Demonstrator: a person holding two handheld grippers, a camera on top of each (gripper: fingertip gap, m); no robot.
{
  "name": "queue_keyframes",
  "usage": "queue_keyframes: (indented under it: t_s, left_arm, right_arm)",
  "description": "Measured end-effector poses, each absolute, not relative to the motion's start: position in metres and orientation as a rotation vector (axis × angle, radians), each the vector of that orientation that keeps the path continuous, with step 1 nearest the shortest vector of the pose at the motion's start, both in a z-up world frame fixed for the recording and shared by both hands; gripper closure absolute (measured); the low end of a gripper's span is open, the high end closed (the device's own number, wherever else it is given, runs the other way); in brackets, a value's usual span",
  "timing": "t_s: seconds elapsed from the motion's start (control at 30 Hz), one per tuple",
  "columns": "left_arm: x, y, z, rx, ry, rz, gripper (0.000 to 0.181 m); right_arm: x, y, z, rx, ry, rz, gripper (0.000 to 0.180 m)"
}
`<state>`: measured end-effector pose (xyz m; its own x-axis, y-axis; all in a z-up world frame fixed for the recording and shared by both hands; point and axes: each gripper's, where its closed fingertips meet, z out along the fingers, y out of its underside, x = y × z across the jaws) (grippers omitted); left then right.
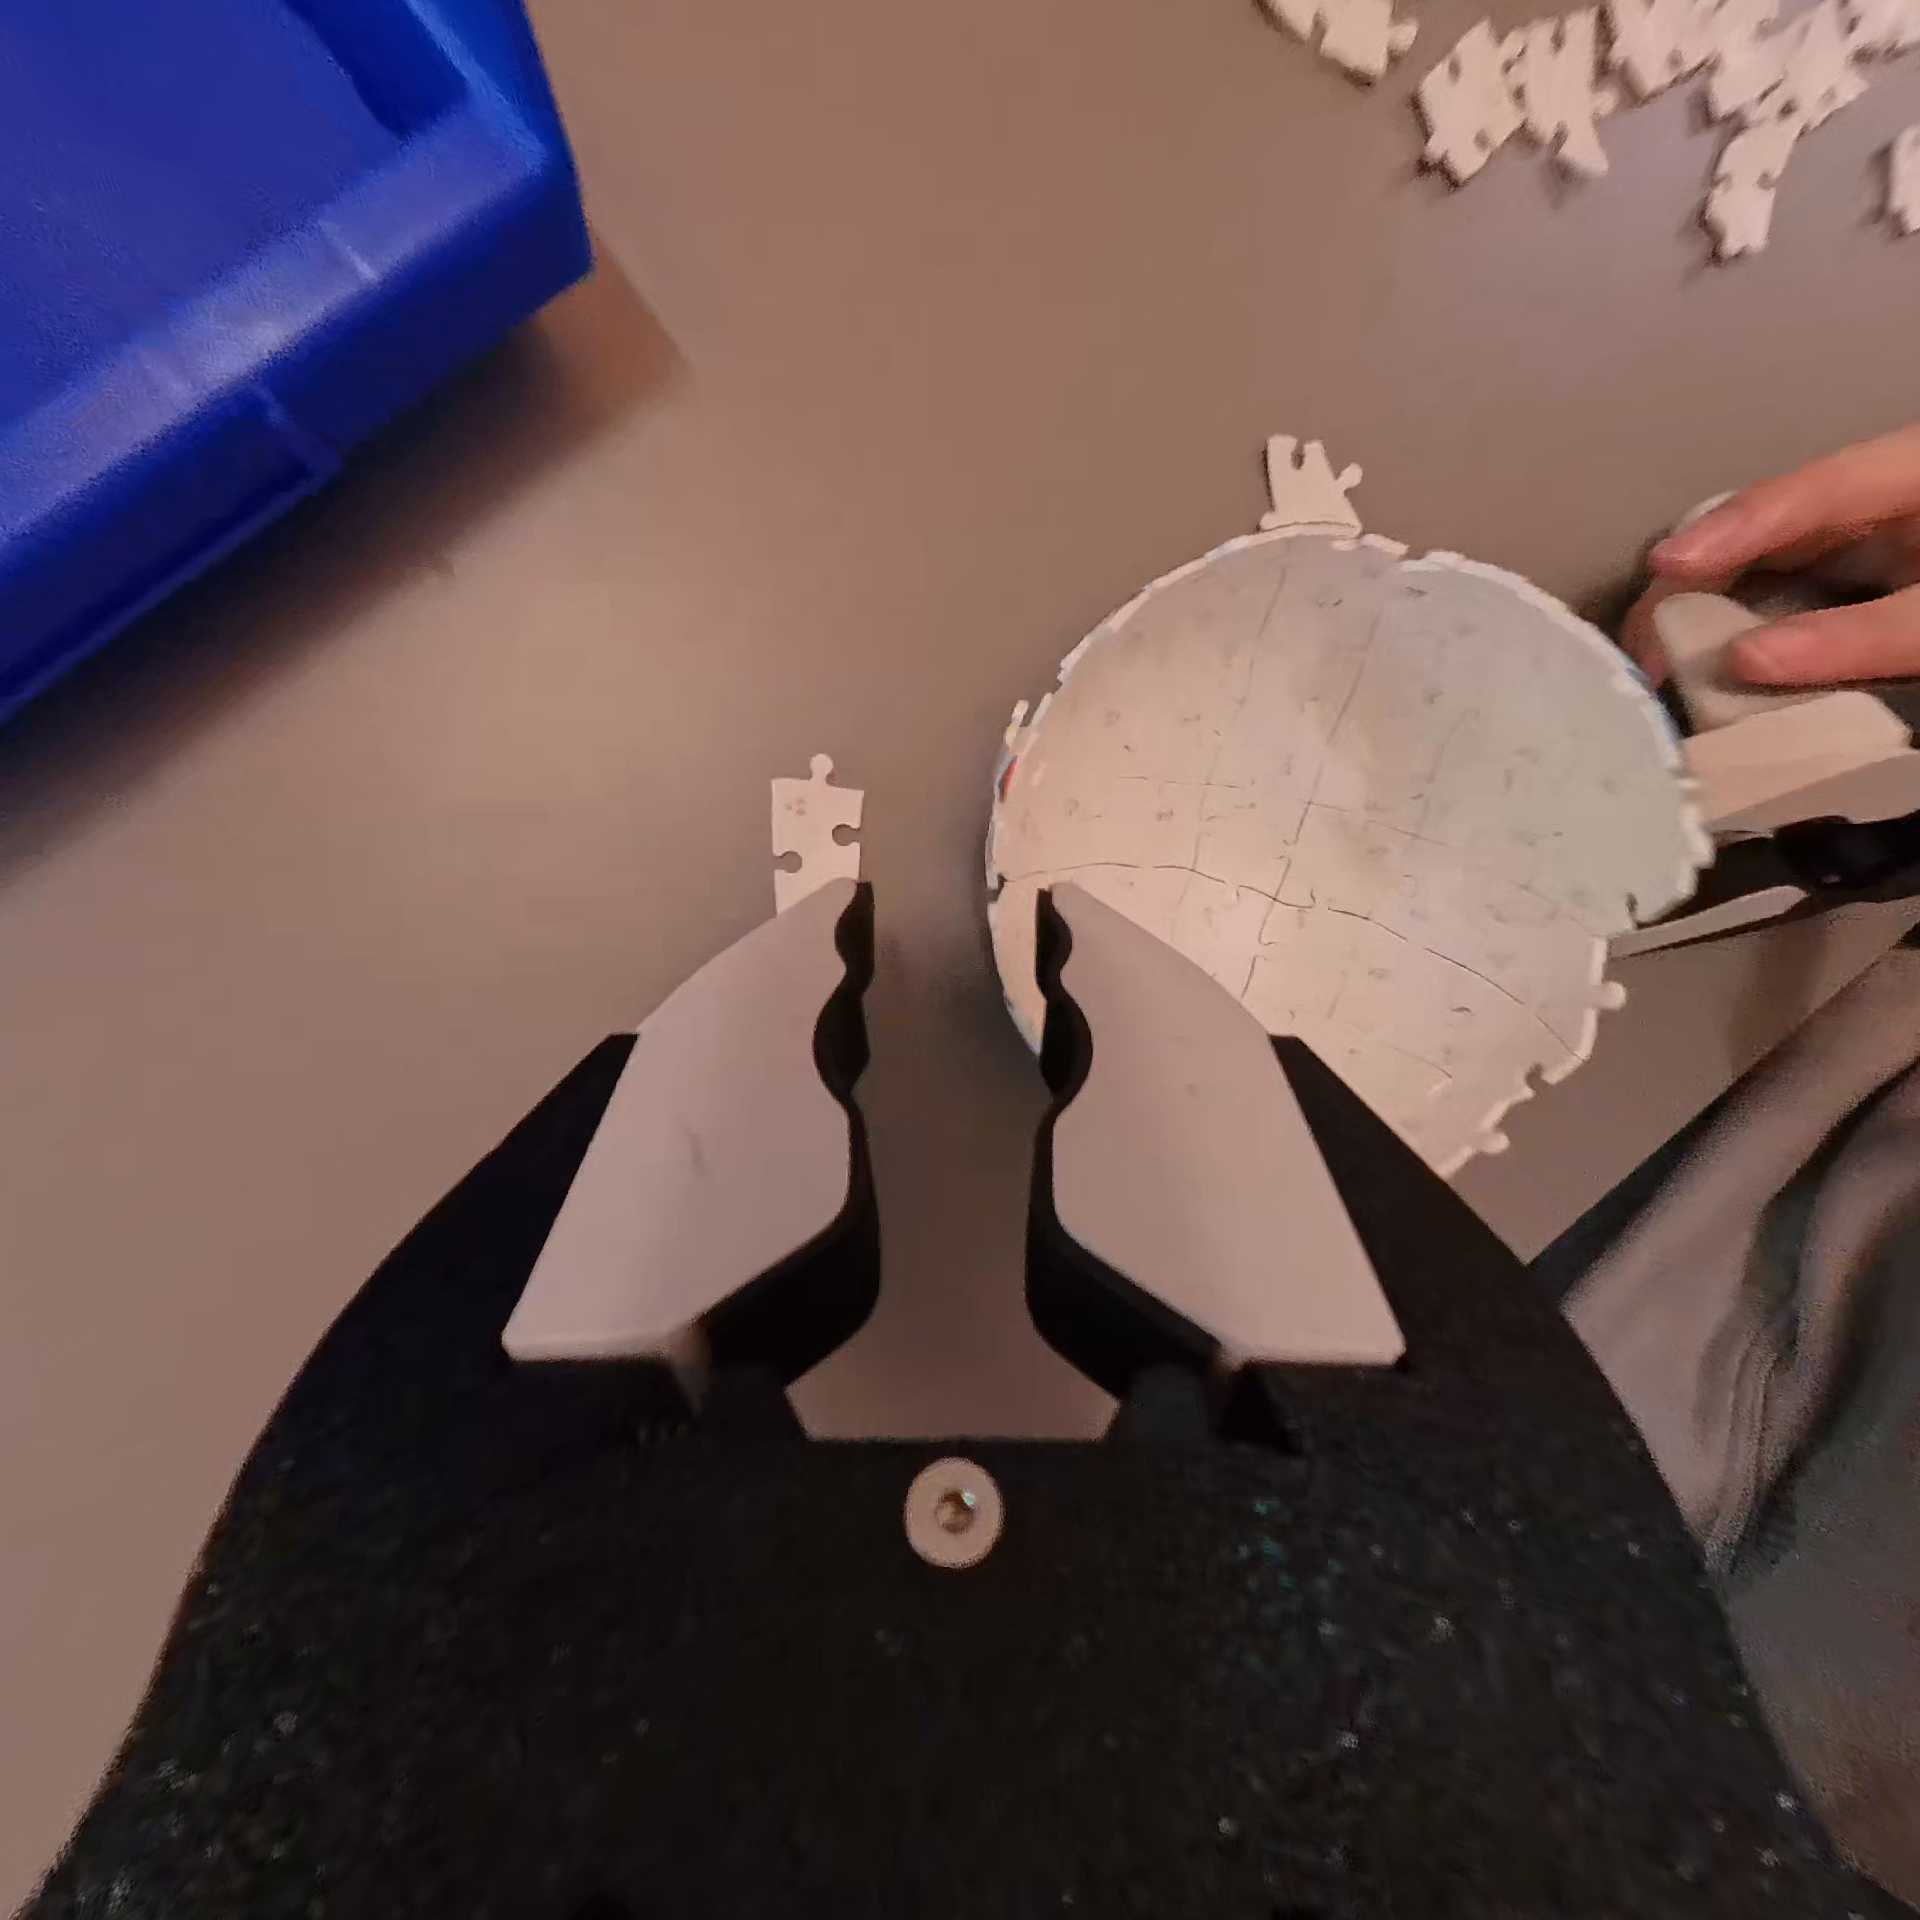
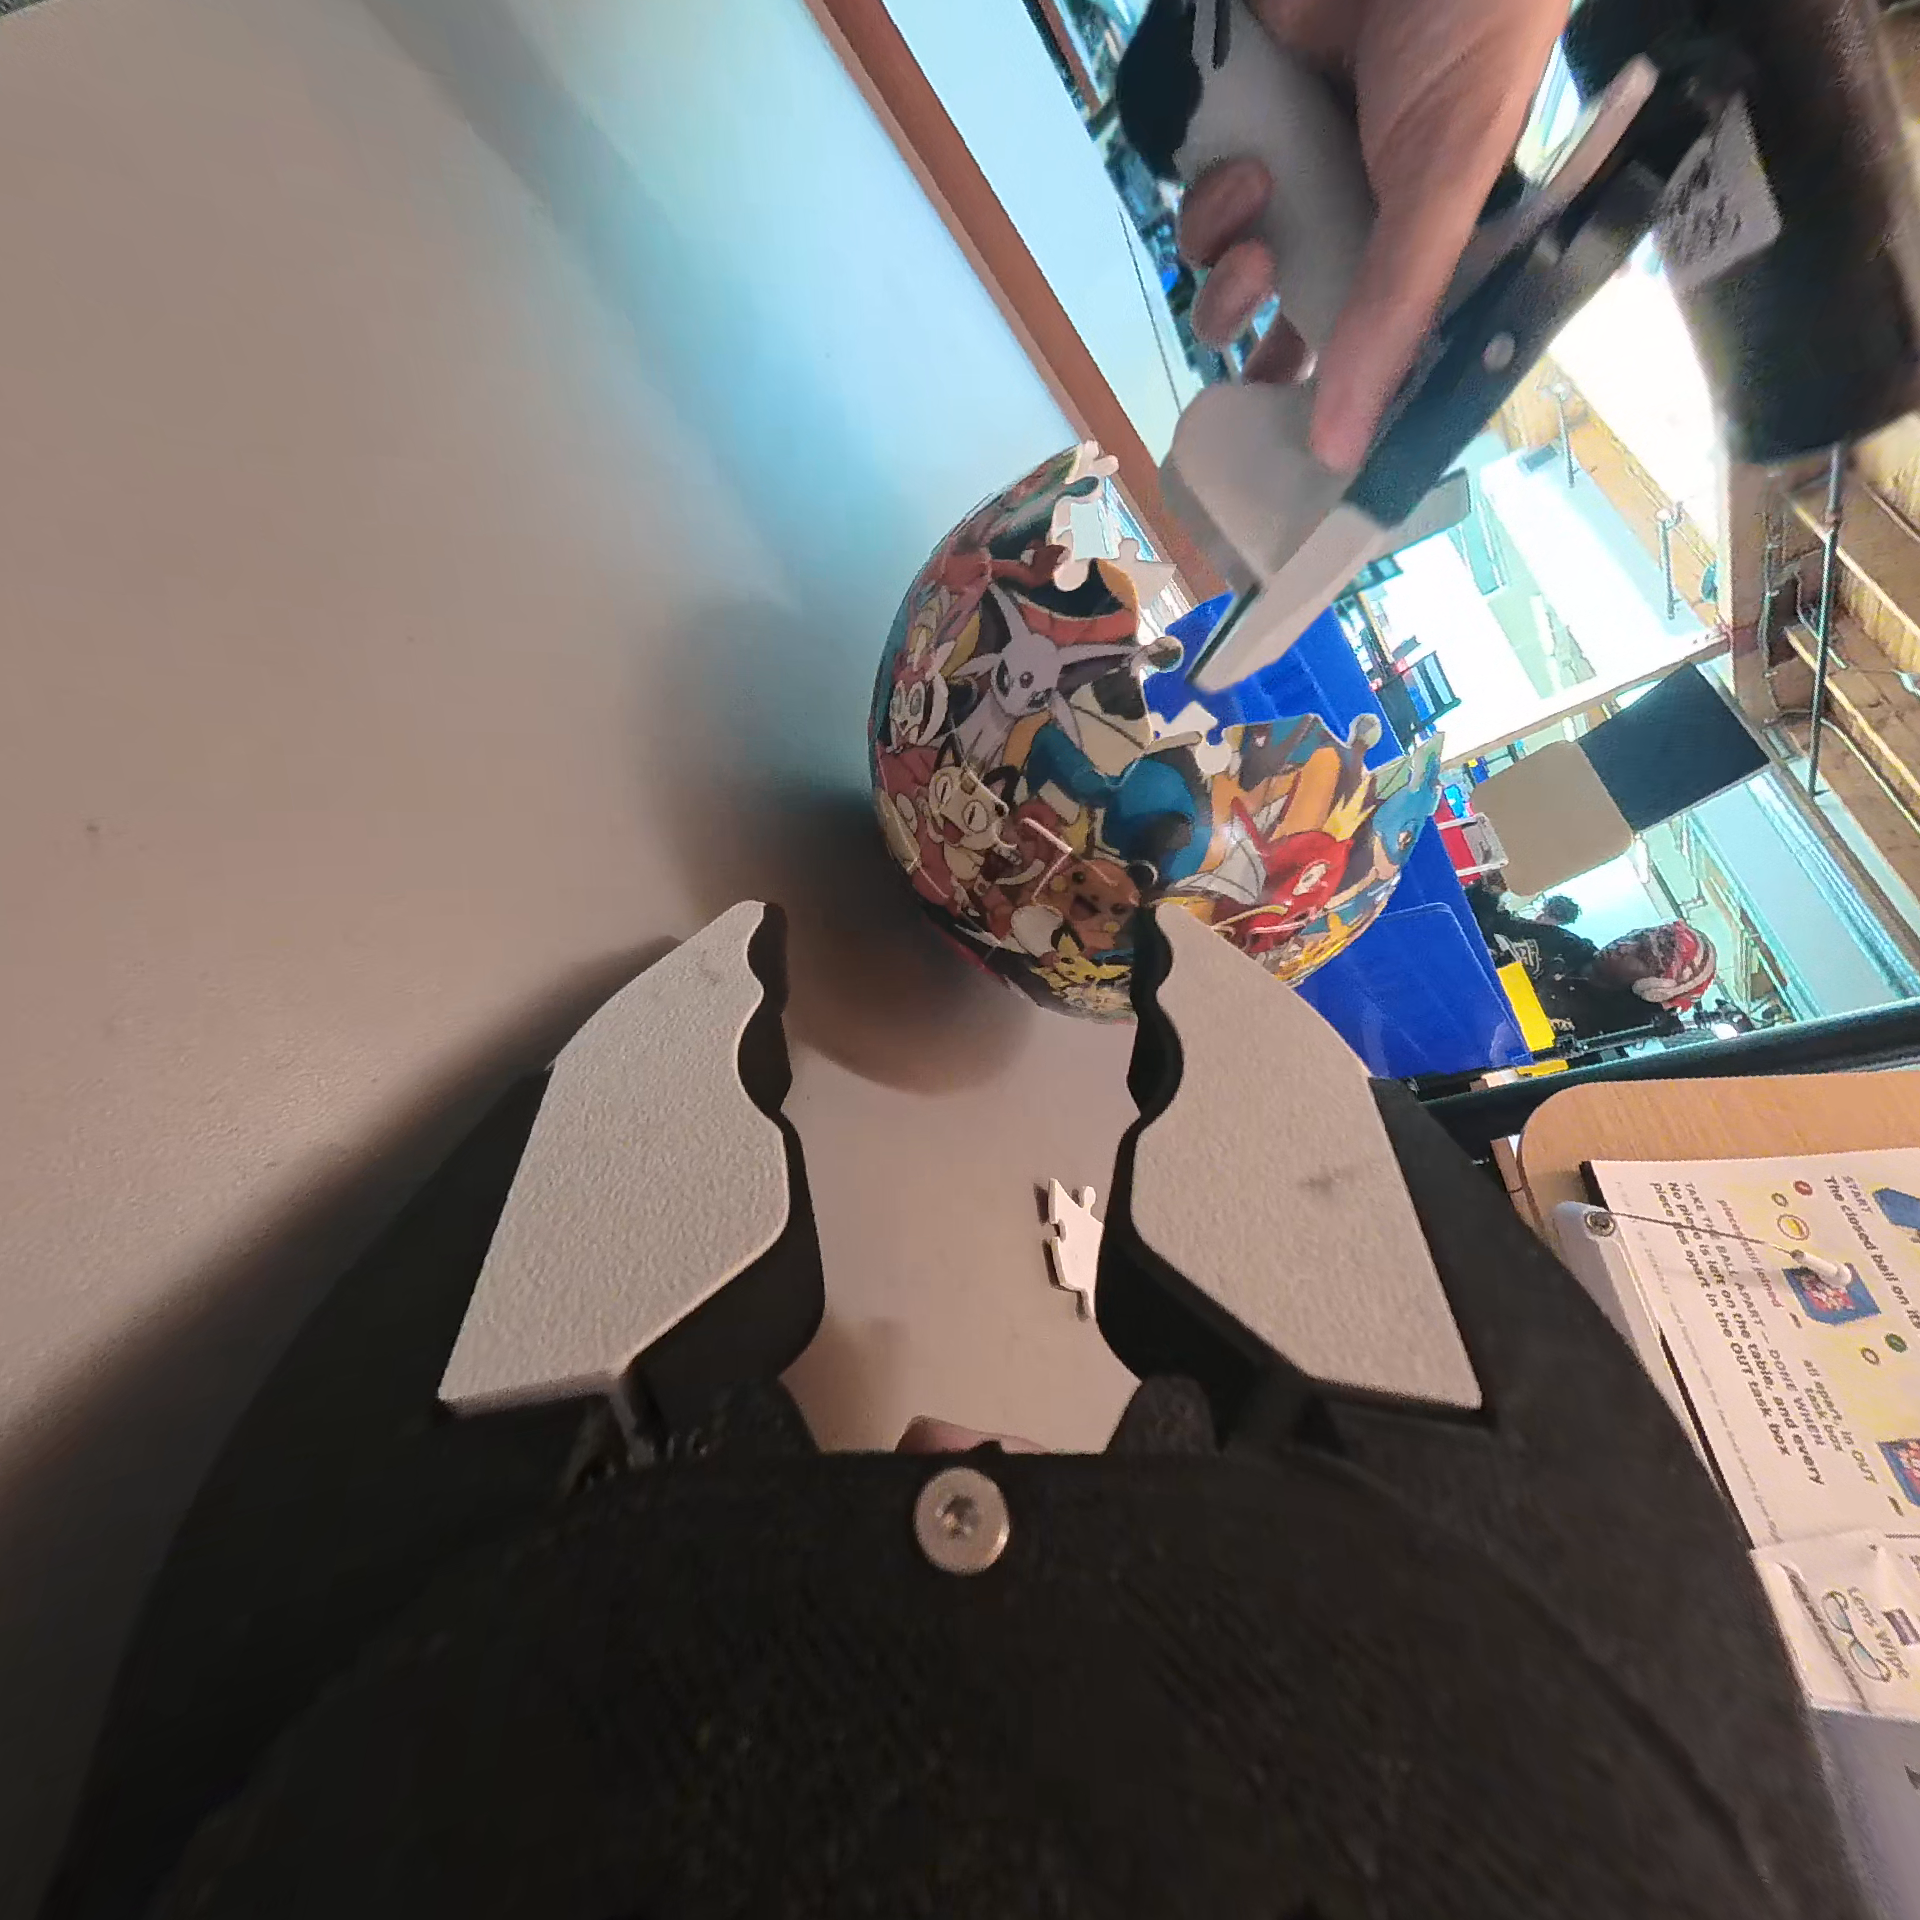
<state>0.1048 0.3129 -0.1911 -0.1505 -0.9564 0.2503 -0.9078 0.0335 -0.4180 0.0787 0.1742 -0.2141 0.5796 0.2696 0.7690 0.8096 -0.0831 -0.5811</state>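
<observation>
A half-open puzzle ball lies on the table, white inside (image 1: 1320, 831) and covered in colourful cartoon figures outside (image 2: 1081, 790). One piece (image 1: 1309, 483) sticks up from its jagged rim. My left gripper (image 1: 951, 902) is open and empty above the table, just left of the shell, and a loose white piece (image 1: 816, 840) lies by its left fingertip. It also shows in the right wrist view (image 2: 1299, 582), over the ball's open edge. My right gripper (image 2: 964, 925) is open and empty, low at the ball's side, with a loose white piece (image 2: 1070, 1257) on the table between its fingers.
A blue bin (image 1: 208, 312) stands at the upper left of the left wrist view and behind the ball (image 2: 1382, 966) in the right. Several loose white pieces (image 1: 1662, 104) lie at the far right. A printed sheet (image 2: 1766, 1330) lies on a wooden board beside my right gripper.
</observation>
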Motion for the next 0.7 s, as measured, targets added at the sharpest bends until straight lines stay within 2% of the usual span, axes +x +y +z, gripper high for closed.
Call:
queue_keyframes:
  t_s: [0.03, 0.13, 0.4, 0.7]
  left_arm:
    - [0.101, 0.315, -0.185, -1.972, 2.152, -0.794, 0.151]
    - [0.083, 0.313, -0.178, -1.945, 2.115, -0.958, 0.152]
    - [0.053, 0.299, -0.205, -1.889, 1.974, -1.385, 0.157]
    - [0.041, 0.262, -0.240, -1.583, 2.295, -1.159, 0.157]
  right_arm:
    - [0.079, 0.174, -0.214, -1.642, -0.914, -0.577, 0.116]
    - [0.080, 0.175, -0.214, -1.644, -0.905, -0.569, 0.115]
    - [0.086, 0.174, -0.212, -1.661, -0.855, -0.496, 0.111]
    - [0.091, 0.178, -0.210, -1.676, -0.812, -0.477, 0.102]
